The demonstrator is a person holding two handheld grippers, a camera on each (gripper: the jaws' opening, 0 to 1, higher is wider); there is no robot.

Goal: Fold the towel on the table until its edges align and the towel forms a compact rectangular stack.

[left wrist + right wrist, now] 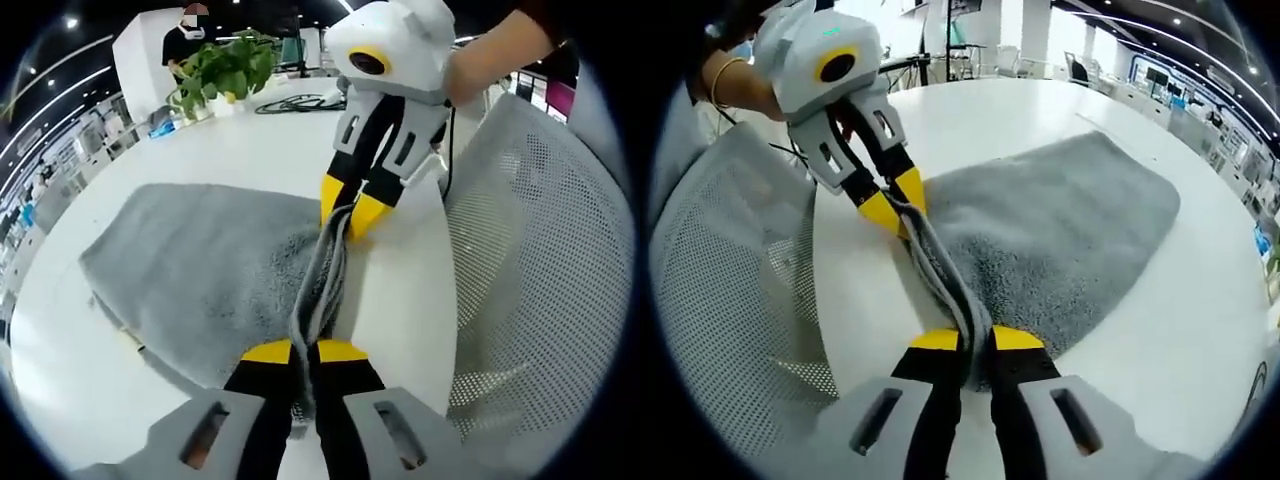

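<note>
In the left gripper view, the left gripper (pixel 305 352) rises from the bottom centre of the frame with its yellow-tipped jaws pinched narrow on a bunched edge of the grey towel (pixel 215 265). The towel spreads across the middle and left of the frame on the white table (pixel 100 400). A raised ridge of the cloth runs from these jaws up to the right gripper (pixel 350 212), which comes down from the upper centre with its own yellow tips clamped on the other end of the same edge. A hand (pixel 490 55) holds that gripper at the upper right. A white mesh chair (pixel 545 260) fills the right side of the frame. A potted plant (pixel 222 70) stands at the upper left, with a black cable (pixel 300 102) just to its right on the table.

In the right gripper view, the right gripper (pixel 975 342) rises from the bottom centre, jaws closed tight on the towel (pixel 1060 230) edge. The cloth lies across the centre and right of the frame on the table (pixel 1200 340). The left gripper (pixel 895 208) grips the far end of the ridge at the upper left, and the mesh chair (pixel 730 270) occupies the left side.
</note>
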